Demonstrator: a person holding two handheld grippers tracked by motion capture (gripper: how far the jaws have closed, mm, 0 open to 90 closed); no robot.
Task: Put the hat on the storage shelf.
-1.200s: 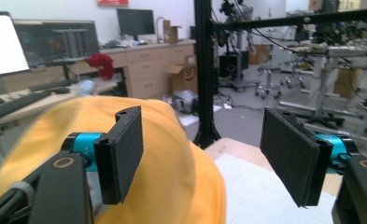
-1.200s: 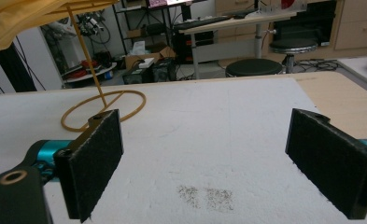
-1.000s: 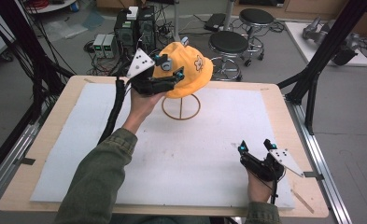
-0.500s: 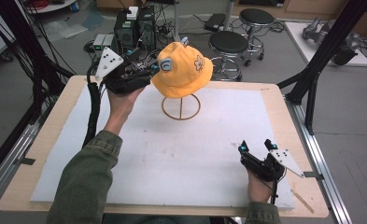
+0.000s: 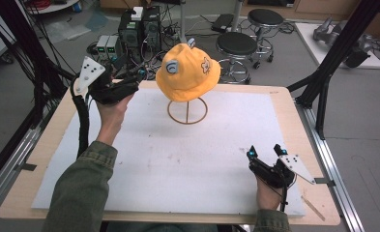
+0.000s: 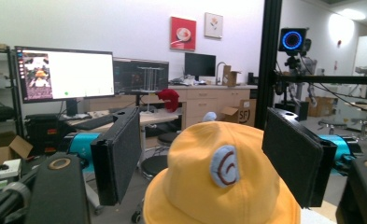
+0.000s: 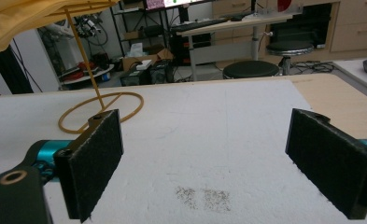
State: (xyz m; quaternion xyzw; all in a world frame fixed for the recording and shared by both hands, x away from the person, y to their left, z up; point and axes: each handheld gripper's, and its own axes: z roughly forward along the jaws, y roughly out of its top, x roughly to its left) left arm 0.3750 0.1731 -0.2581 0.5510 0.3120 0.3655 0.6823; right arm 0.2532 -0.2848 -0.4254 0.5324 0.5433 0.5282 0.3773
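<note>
Yellow hat [image 5: 188,71] left on wire stand [image 5: 187,111]; left gripper [image 5: 138,79] drawn back, jaws released; right gripper [image 5: 264,152] idle, jaws spread

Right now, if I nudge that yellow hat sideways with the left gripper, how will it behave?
The yellow hat looks like soft cloth, so it would probably dent or fold. It perches on a thin wire stand, so it may slide off, or the light stand might tip.
</note>
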